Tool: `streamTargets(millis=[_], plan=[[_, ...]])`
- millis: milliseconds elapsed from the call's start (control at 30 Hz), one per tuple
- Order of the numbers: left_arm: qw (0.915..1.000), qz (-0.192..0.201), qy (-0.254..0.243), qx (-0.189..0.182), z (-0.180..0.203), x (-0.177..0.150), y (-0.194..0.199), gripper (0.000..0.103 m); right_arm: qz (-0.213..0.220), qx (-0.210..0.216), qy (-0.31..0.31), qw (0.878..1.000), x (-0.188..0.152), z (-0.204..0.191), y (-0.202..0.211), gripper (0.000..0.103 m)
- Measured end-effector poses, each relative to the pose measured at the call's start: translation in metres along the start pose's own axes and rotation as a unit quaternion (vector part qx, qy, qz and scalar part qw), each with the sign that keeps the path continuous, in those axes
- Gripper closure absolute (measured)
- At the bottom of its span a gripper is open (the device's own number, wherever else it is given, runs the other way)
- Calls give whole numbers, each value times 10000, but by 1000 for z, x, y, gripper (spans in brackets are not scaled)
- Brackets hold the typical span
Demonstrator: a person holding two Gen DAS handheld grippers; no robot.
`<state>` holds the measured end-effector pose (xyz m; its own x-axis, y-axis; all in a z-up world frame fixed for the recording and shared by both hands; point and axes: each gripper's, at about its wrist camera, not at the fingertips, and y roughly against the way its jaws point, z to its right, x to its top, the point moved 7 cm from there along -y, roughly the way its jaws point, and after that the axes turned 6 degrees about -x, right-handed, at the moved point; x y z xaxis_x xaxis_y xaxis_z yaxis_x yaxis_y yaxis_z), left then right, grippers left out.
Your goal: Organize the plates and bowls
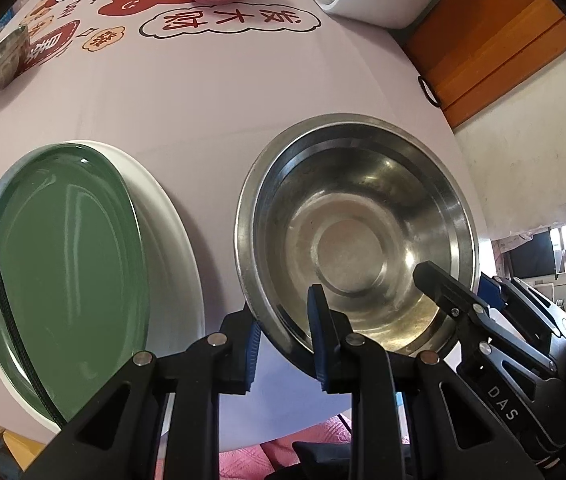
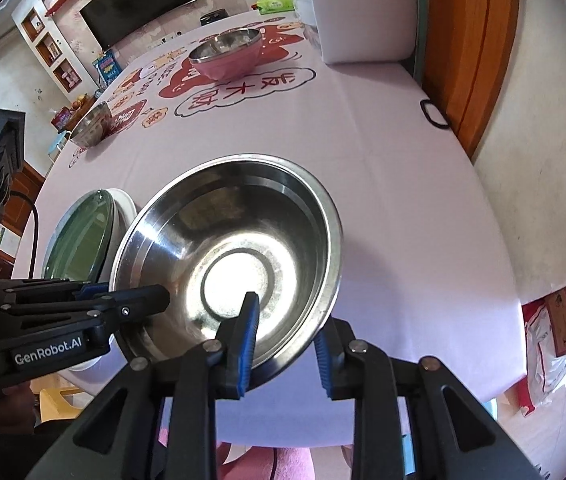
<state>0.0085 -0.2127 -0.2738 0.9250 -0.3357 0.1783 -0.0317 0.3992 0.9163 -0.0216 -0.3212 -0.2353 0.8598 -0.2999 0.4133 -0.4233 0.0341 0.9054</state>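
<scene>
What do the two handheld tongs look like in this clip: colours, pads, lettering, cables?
Both tongs are black plastic linkages with silver rivets and blue ribbed pads on the fingertips. The left tongs carry white "GenRobot.AI" lettering on the side, seen from the right wrist view, and a black braided cable runs beside them. The right tongs show white letters "DAS" on the body, seen from the left wrist view. No sleeve is visible.

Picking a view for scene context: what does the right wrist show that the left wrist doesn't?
Right wrist only: the television, wall shelves, green tissue pack.
Left wrist only: a dark monitor off the table's edge.
Both: the large steel bowl with both tools straddling its near rim, the green plate on the white plate, the pink bowl, the small steel bowl.
</scene>
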Motion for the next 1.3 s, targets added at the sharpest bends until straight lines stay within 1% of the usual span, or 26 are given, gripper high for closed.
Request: streamTargets(millis=[100,233,267,433,633,733,800,867,1033,1067,1167,1233,1300], plan=[[10000,-15,19,33,1,2,-2,81,-38,19,6,10000,-1,1,-1,75],[9999,65,30,128,0,5,-1,81,-5,-6,79,10000,-1,-1,1,62],[9998,80,46,153,-1,5,-1,81,-1,-3,93,10000,0,-1,1,60],[9997,156,127,169,-5,5,2,81,23,-34,123,9999,2,-1,1,58],[9995,218,50,214,-6,9,8,81,26,-88,83,9999,7,1,0,57],[9991,355,-1,233,-6,14,17,81,64,-132,13,9999,11,5,1,56],[9988,429,-28,237,-7,18,25,80,116,-126,-76,9998,13,9,3,51],[9984,498,-61,245,-8,22,33,79,176,-140,-147,9996,16,12,5,42],[9981,595,-100,155,-3,36,55,76,314,-136,-246,9991,27,15,10,40],[9978,643,-110,141,-3,41,62,74,333,-121,-253,9991,29,15,11,39],[9962,808,-200,246,-1,54,81,73,393,-59,-290,9988,43,14,15,37],[9949,883,-272,396,-1,64,95,68,421,-88,-303,9986,55,13,18,37],[9938,928,-304,534,-2,72,107,52,484,-48,-279,9984,68,10,21,37]])
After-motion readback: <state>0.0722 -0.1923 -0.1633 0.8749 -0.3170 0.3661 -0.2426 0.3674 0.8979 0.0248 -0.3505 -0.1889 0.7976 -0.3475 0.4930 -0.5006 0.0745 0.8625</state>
